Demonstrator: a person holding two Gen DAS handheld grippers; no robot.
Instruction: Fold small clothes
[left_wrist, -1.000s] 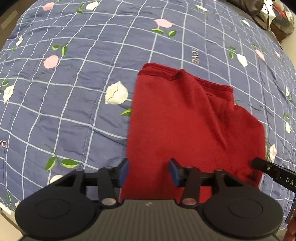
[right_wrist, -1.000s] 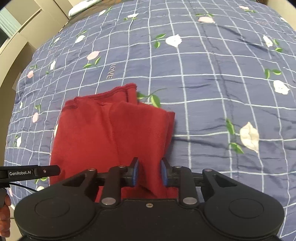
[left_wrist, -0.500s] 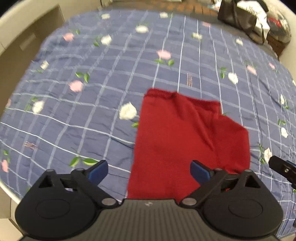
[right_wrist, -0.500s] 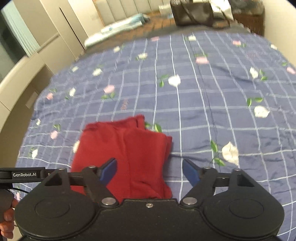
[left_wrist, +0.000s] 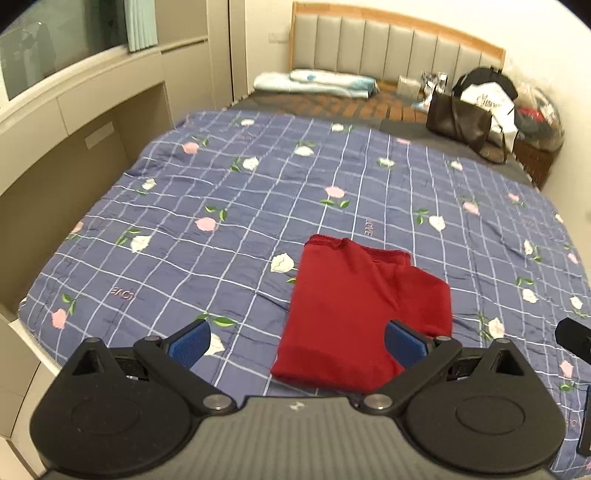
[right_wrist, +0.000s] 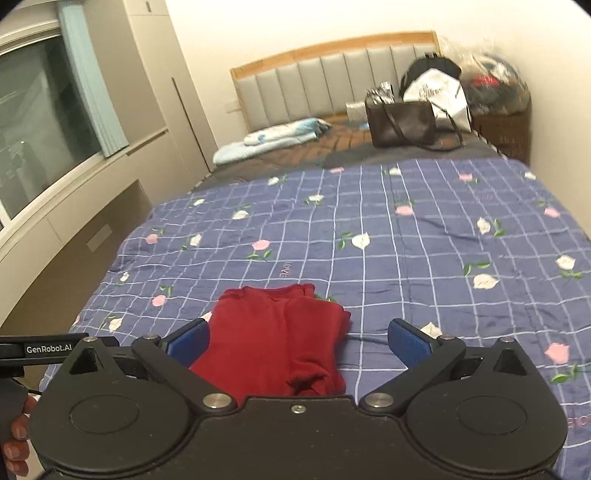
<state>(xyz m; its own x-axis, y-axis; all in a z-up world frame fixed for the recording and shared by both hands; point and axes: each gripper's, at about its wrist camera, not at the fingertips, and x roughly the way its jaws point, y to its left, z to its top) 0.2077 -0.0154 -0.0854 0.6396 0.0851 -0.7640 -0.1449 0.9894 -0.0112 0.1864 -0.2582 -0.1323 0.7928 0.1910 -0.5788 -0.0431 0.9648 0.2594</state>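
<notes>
- My left gripper (left_wrist: 297, 343): fingers spread wide, blue pads empty, held above the quilt (left_wrist: 221, 229).
- My right gripper (right_wrist: 298, 341): fingers likewise spread wide, gripping nothing.
- Red garment (left_wrist: 364, 314): folded, lying flat on the quilt, lower centre of the left view; lower centre-left in the right view (right_wrist: 277, 339), clear of both pairs of pads.
- Brown handbag (right_wrist: 400, 123): upper right, near the headboard (right_wrist: 332, 81).

I'm in a home bedroom: a bed under a blue floral checked quilt (left_wrist: 332, 192) fills the frame, a padded headboard (left_wrist: 395, 48) at top centre, bags (left_wrist: 465, 114) upper right, window (right_wrist: 40, 122) upper left.
</notes>
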